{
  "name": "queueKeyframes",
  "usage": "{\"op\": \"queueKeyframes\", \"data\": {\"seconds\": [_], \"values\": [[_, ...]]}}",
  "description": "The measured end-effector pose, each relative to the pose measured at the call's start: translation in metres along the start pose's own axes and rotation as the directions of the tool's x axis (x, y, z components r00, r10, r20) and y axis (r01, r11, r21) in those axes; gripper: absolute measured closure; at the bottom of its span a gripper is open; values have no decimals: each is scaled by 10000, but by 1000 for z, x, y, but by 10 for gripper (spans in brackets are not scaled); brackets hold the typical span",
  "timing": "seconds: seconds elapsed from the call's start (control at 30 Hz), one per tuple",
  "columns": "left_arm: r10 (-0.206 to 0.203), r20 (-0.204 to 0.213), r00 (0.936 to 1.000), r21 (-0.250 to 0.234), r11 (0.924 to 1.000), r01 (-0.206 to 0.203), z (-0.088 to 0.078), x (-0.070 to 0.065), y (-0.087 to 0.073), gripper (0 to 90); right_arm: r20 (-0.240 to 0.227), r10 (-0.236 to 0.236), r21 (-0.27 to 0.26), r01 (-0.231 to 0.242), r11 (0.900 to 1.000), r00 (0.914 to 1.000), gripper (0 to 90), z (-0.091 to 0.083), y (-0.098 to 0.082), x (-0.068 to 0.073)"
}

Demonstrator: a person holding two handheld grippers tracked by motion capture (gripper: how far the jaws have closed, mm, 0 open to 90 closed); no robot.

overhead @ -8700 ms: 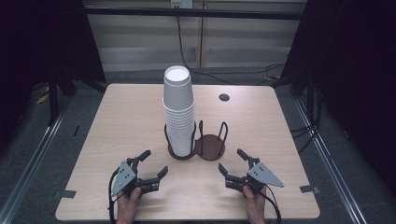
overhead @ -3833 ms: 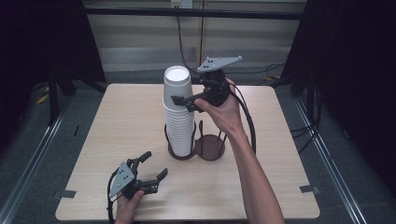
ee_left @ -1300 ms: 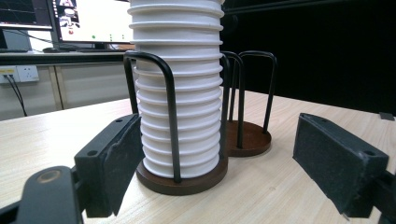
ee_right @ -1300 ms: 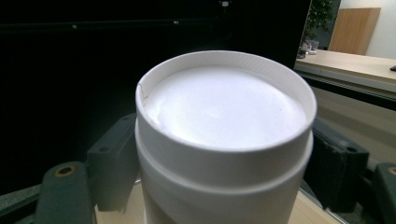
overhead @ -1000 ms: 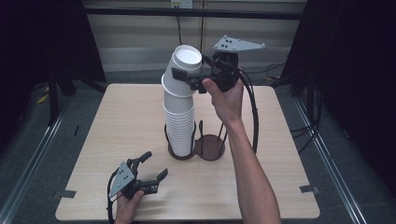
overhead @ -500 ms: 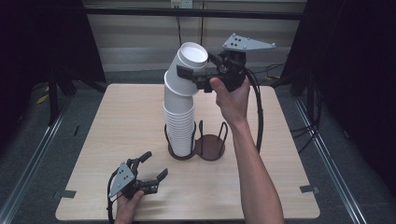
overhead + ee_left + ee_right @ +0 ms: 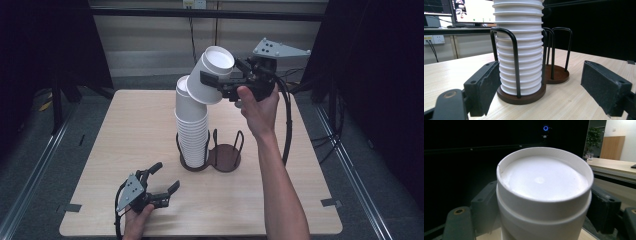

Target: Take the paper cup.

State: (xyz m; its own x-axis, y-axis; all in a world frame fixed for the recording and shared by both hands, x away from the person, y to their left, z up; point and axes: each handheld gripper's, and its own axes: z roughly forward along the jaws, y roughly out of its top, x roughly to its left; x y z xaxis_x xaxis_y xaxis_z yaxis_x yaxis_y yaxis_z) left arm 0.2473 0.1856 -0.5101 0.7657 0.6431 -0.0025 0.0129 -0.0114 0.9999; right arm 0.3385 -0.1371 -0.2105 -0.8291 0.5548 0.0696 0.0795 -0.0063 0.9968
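Right tool (image 7: pixel 220 86) pinches the top cup (image 7: pixel 212 75) across its wall, one jaw on each side; the right gripper view confirms it, with the cup (image 7: pixel 544 195) upside down, base toward the camera, and a second rim showing just below the first, so more than one cup may be in the grip. The cup is tilted off the stack (image 7: pixel 192 127), high above the tabletop (image 7: pixel 125 130), its lower edge apparently touching the stack's top on the left side

Step in hand, as judged: peel the top cup off the stack. To do it well: lift along the stack's axis rather than sideways, since a tilted pull can drag the next cups or lean the whole column; check that only one cup comes away

Left tool (image 7: pixel 161 189) rests on the tabletop near the front edge, jaws spread, nothing between them; in the left gripper view the stack (image 7: pixel 520 47) stands ahead of them in its wire holder (image 7: pixel 524 96)

Room: the holder's empty ring (image 7: pixel 226 155) sits just right of the stack, wire posts upright, so descent there must be vertical. Open tabletop on both sides; back edge lies behind the stack
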Motion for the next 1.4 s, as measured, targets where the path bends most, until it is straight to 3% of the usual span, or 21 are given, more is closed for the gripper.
{"op": "queueKeyframes", "data": {"seconds": [0.57,0.83,0.87,0.97,1.03,1.1,1.23,1.33,1.4], "values": [[27,-11,10000,20,10000,-27,0,0,0,157,260,-154,80,152,9999,9995,221,-36,-5,-1],[15,-82,10000,34,10000,-15,0,0,0,156,412,-21,151,14,9999,9991,221,-50,-20,-4],[-136,-60,9999,27,9999,136,0,-1,0,156,436,-29,200,21,9998,9990,222,-52,-22,-4],[128,154,9998,124,9998,-130,1,1,1,154,398,50,173,-57,9998,9992,222,-57,-29,-5],[-37,78,10000,114,9999,36,1,-1,0,154,399,57,238,-66,9997,9992,222,-59,-35,-6],[130,38,9999,144,9998,-130,1,1,1,155,432,140,244,-151,9996,9990,222,-61,-39,-6],[-168,-93,9998,55,9998,169,1,-1,0,155,435,152,324,-166,9993,9989,222,-65,-48,-6],[18,-115,9999,171,9999,-16,1,1,1,155,453,182,382,-199,9991,9988,222,-68,-53,-5],[-193,-3,9998,153,9997,193,1,1,1,154,463,195,415,-214,9989,9987,222,-71,-59,-5]]}}
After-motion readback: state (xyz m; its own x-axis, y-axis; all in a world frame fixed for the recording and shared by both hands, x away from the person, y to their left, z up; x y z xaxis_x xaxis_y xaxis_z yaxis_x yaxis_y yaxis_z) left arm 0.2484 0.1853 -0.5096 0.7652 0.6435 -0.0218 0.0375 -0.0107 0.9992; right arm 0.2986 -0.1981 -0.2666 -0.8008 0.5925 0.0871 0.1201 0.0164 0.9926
